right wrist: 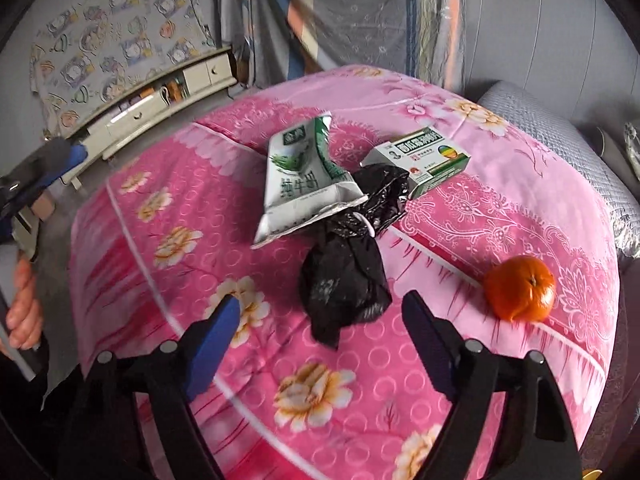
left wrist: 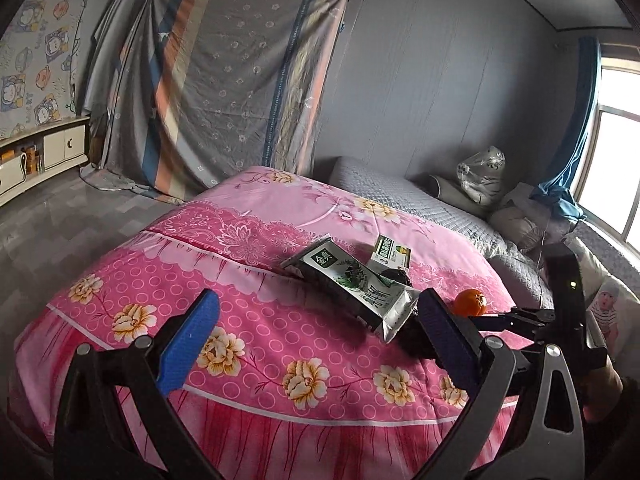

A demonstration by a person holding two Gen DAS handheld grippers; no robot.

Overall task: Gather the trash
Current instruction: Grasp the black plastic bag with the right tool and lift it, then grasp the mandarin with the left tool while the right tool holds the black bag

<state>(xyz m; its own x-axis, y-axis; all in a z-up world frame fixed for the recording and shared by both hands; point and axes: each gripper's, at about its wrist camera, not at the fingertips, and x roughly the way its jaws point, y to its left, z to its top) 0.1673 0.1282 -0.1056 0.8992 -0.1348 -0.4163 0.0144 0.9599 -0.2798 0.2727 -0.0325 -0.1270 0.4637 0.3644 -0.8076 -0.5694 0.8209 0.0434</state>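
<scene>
A crushed green-and-white milk carton [right wrist: 300,184] lies on the pink floral quilt [right wrist: 480,216]. A crumpled black plastic bag [right wrist: 344,276] lies partly under it, and a small medicine box [right wrist: 428,160] sits behind. An orange [right wrist: 520,294] rests at the right. My right gripper [right wrist: 320,320] is open, just short of the black bag's near end. My left gripper [left wrist: 320,316] is open, above the quilt, near the carton [left wrist: 356,284]. The box [left wrist: 392,254] and orange [left wrist: 471,302] also show in the left wrist view.
The quilt covers a mound on a grey bed [left wrist: 400,196] with pillows and a bagged toy [left wrist: 482,172] by the window. A draped sheet [left wrist: 224,92] hangs on the far wall. A low cream cabinet [left wrist: 44,152] stands at the left on a grey floor.
</scene>
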